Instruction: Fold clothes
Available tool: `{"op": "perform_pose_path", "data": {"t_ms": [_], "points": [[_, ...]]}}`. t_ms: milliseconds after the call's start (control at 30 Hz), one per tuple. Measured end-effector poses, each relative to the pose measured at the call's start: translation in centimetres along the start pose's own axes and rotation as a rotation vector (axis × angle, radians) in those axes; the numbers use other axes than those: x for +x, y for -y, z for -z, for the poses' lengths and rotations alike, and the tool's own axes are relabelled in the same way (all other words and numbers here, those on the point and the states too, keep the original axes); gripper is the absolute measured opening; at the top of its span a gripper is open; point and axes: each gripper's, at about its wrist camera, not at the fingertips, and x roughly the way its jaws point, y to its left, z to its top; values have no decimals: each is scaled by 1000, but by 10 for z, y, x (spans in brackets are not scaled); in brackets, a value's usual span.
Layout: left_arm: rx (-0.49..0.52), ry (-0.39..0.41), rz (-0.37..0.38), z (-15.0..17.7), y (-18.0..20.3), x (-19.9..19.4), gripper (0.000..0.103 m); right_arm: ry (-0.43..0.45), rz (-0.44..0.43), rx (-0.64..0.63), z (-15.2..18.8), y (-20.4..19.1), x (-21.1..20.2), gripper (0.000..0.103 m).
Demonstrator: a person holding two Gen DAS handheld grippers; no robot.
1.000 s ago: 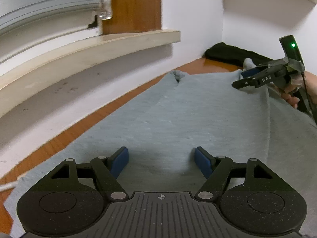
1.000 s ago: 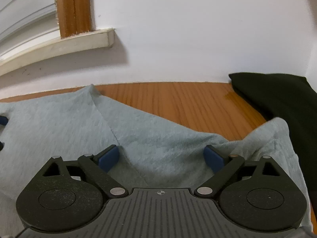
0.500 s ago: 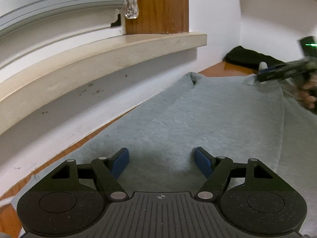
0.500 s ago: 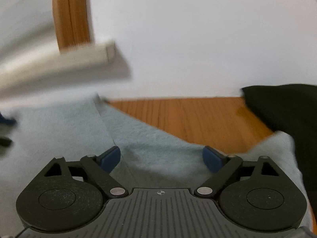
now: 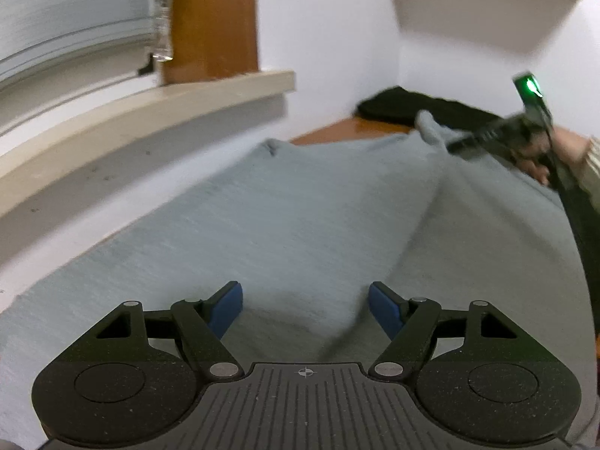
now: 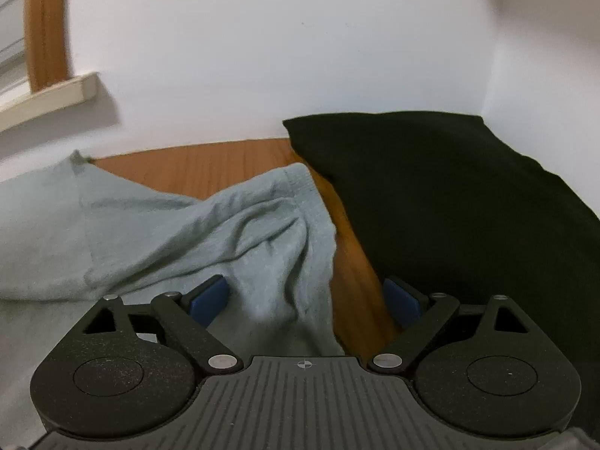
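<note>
A light grey garment [image 5: 318,217] lies spread over the wooden table [image 5: 337,131] and runs up against the wall under the window sill. My left gripper [image 5: 305,307] hovers open just above its flat middle, with only cloth below the blue pads. My right gripper [image 6: 305,300] is open too. A bunched, wrinkled corner of the grey garment [image 6: 262,232] rises between its fingers. In the left wrist view the right gripper [image 5: 461,146] appears blurred at the far right, with a hand [image 5: 540,165] behind it and a raised cloth tip at its front.
A folded black garment [image 6: 450,187] lies in the table's back right corner, close to the grey corner. Bare wood [image 6: 195,161] shows between them. The window sill [image 5: 150,112] and white walls bound the back and right sides.
The right gripper swung right toward the black garment, and the grey corner is now bunched up between its fingers. The left gripper moved forward over the cloth; both stayed open.
</note>
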Motion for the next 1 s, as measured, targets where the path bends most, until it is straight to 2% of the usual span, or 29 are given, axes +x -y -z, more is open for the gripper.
{"op": "perform_pose_path", "data": {"t_ms": [33,67,100,133,333,667,833,900,967,1000], "points": [[10,-11,-8,1,2,1,77,3,-12,4,-2,1,2,63],[11,-9,-14,2,2,0,73,15,-20,0,-4,2,3,51],[8,-8,-15,3,1,0,73,21,-35,3,-6,1,4,25],[-4,-11,-7,4,-1,0,73,18,-56,16,-9,0,6,13],[-25,-14,-31,5,-12,1,73,33,14,-114,-32,-38,25,9],[-72,-12,-153,7,-66,1,73,259,48,-205,-108,-82,25,6],[-89,-13,-167,4,-78,3,74,189,85,-264,-112,-83,57,7],[-86,-12,-175,3,-77,4,75,116,81,-263,-106,-75,70,9],[-93,-10,-178,3,-77,3,76,58,68,-239,-96,-61,73,15],[-108,-9,-183,3,-76,1,76,54,51,-213,-91,-53,66,28]]}}
